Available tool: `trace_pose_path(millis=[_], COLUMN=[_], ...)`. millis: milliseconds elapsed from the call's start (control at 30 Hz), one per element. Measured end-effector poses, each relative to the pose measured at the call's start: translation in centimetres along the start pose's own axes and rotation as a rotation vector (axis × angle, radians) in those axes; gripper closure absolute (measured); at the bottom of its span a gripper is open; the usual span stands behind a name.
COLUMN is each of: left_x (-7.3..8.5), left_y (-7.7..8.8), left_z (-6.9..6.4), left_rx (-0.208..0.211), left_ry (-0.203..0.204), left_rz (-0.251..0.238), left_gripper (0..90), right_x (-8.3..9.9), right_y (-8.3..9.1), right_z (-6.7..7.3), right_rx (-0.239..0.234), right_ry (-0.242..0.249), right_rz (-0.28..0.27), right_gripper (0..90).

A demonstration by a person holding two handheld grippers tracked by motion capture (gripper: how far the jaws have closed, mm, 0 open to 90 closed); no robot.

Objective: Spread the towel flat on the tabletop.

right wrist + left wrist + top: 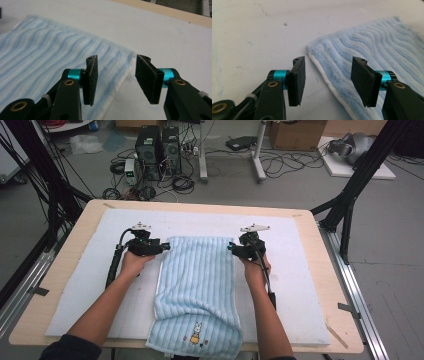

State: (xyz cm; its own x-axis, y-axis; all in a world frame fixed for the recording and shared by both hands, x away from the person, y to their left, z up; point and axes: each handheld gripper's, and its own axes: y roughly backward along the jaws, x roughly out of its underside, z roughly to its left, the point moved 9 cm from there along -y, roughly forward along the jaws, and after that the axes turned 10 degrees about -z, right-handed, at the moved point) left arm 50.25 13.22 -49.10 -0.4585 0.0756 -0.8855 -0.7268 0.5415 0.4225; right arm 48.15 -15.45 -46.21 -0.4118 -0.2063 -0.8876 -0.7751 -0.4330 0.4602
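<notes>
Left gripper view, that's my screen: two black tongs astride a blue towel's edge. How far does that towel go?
Observer: The towel runs long toward the person, and its near end hangs over the table edge.
Operator: Is it plain blue?
Observer: No, a small rabbit picture sits near that hanging end.
Operator: Where are the other tongs?
Observer: The right tongs stand open at the towel's other far corner, astride its edge, pads not pressing it.
</notes>
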Motion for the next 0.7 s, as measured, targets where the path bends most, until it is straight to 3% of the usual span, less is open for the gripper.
trace_pose_path(millis=[67, 167, 233, 267, 300, 367, 433, 567, 633, 700], left_x=[-0.1, 0.2, 0.8, 0.8, 0.7, 0.6, 0.1, -1.6, -2.2, -2.5], left_y=[-0.8, -1.8, -2.3, -2.4, -2.4, -2.6, -2.7, -2.5, -2.0, -1.5], left_z=[-0.1, -0.8, -1.1, -1.2, -1.2, -1.1, -0.5, 2.7, 3.4, 3.7], left_rx=[-0.035, -0.039, -0.036, -0.048, -0.047, -0.021, -0.043, -0.171, -0.175, -0.164], left_ry=[-0.057, -0.122, -0.142, -0.156, -0.152, -0.147, -0.151, -0.094, -0.056, -0.005], left_rz=[-0.003, 0.025, 0.057, 0.049, 0.044, 0.038, 0.049, -0.027, -0.073, -0.086], left_gripper=[43.2, 43.7, 48.3, 49.9, 55.2, 79.1, 85.9, 86.9, 83.1, 57.5], right_x=[0.3, 0.7, 1.0, 1.2, 1.4, 1.8, 2.1, 2.8, 2.8, 2.6], right_y=[0.8, 1.9, 2.4, 2.6, 2.7, 2.8, 2.7, 2.4, 2.2, 2.0], right_z=[0.0, -0.2, -0.3, -0.4, -0.3, -0.3, -0.1, 0.2, 0.3, 0.4], right_rx=[-0.001, -0.002, -0.003, -0.003, -0.005, -0.009, -0.021, -0.022, -0.019, -0.019], right_ry=[0.015, 0.014, 0.009, 0.007, 0.005, 0.003, -0.003, 0.007, 0.001, -0.005], right_rz=[0.004, -0.002, -0.003, -0.004, -0.002, 0.003, 0.008, 0.028, 0.026, 0.015], right_gripper=[51.1, 49.9, 49.3, 49.2, 49.1, 49.0, 48.9, 49.6, 49.6, 49.5])
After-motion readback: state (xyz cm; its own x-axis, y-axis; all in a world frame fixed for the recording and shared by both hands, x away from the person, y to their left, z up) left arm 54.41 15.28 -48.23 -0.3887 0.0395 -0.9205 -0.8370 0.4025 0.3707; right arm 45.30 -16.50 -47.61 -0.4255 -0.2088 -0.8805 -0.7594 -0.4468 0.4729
